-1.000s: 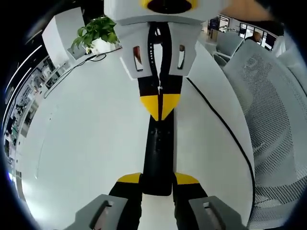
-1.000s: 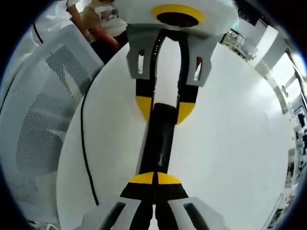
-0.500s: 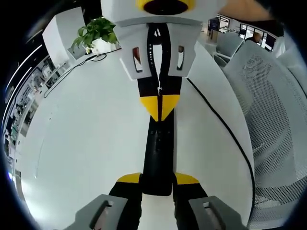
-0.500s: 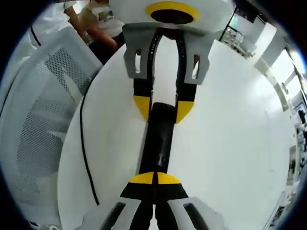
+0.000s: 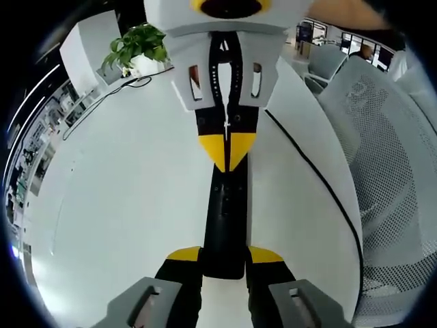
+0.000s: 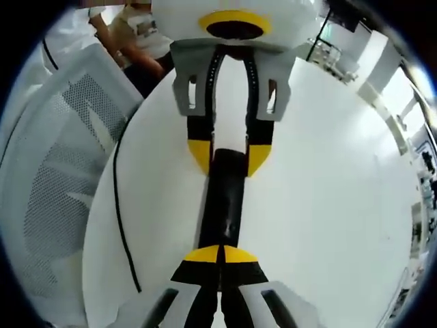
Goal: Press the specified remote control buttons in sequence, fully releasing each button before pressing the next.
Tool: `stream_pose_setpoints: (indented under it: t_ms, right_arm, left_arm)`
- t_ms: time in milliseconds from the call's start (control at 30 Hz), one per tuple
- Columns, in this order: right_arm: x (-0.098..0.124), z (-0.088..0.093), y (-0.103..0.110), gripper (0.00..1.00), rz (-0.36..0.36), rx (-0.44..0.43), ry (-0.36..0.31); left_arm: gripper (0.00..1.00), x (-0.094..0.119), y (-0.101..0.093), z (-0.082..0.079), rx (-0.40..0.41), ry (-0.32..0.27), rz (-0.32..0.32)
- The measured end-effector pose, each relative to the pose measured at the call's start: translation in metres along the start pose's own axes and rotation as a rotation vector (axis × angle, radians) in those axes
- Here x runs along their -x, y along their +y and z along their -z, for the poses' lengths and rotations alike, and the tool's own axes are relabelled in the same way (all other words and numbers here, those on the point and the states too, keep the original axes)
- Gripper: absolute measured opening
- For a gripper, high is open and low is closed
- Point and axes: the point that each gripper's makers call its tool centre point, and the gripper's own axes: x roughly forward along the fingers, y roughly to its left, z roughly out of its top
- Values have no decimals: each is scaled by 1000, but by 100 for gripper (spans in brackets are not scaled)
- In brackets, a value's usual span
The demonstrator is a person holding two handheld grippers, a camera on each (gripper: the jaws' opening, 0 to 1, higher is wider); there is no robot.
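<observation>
A slim black remote control [image 5: 225, 219] lies lengthwise on the white table [image 5: 123, 205]. My left gripper [image 5: 224, 255] is shut on the remote's near end, one yellow-tipped finger on each side. In the left gripper view, my right gripper [image 5: 227, 149] comes down from the top, shut, its yellow tips together on the remote's upper face. In the right gripper view, the right gripper [image 6: 220, 255] rests its joined tips on the remote [image 6: 224, 198]. Beyond them the left gripper [image 6: 229, 156] clamps the far end.
A black cable [image 5: 314, 178] runs along the table near its edge, and a white mesh chair [image 5: 389, 157] stands just past it. A potted plant [image 5: 136, 44] sits at the far corner. A person [image 6: 136, 34] stands behind the chair [image 6: 54, 157].
The right gripper view has shifted slightly, so the left gripper sits a little left in it. The right gripper's shut tips stay on the remote. The left gripper's grip is unchanged.
</observation>
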Motion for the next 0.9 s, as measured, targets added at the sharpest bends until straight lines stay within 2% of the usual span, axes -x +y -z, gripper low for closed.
stream_pose_setpoints:
  t_ms: [200, 700, 900]
  right_arm:
    - [3, -3, 0, 0, 13, 24, 1]
    - [42, -25, -16, 0, 91, 49, -28]
    - [44, -29, -16, 0, 98, 64, -29]
  left_arm:
    - [24, 1, 0, 0, -4, 4, -3]
    - [24, 1, -1, 1, -8, 14, -6]
    - [24, 1, -1, 1, -9, 16, -8]
